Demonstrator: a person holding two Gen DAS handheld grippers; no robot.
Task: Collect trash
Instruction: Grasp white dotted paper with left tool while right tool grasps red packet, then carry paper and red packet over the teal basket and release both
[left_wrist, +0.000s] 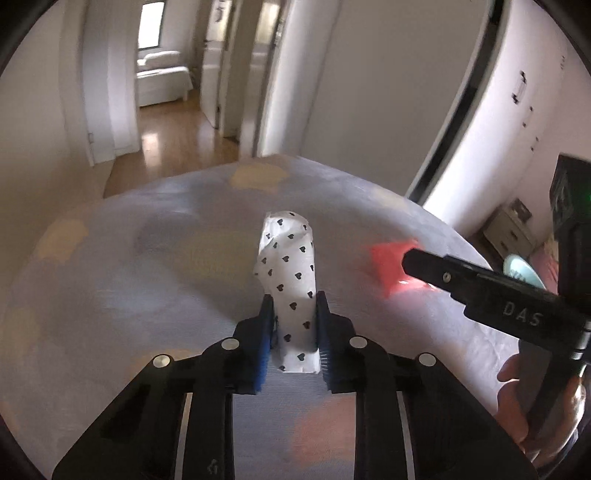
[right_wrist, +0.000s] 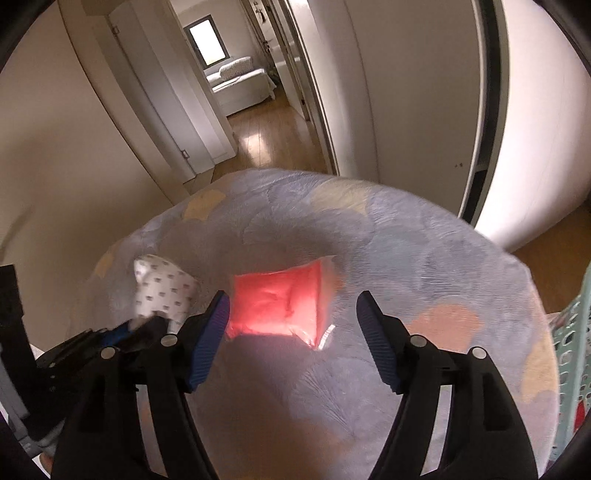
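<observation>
My left gripper (left_wrist: 293, 310) is shut on a white packet with small black hearts (left_wrist: 290, 273) and holds it over the pale blue bed cover (left_wrist: 147, 295). The same packet (right_wrist: 162, 288) and the left gripper (right_wrist: 144, 325) show at the left of the right wrist view. A red-pink square packet (right_wrist: 277, 302) lies on the cover. My right gripper (right_wrist: 291, 306) is open, its jaws standing on either side of the red packet just above it. In the left wrist view the right gripper's finger (left_wrist: 480, 288) reaches over the red packet (left_wrist: 388, 258).
A teal perforated basket (right_wrist: 572, 339) stands at the right edge of the bed. Beyond the bed a doorway opens onto a wooden-floored hallway (left_wrist: 173, 140). A white wardrobe (left_wrist: 517, 110) stands at right. A person's hand (left_wrist: 517, 398) holds the right gripper.
</observation>
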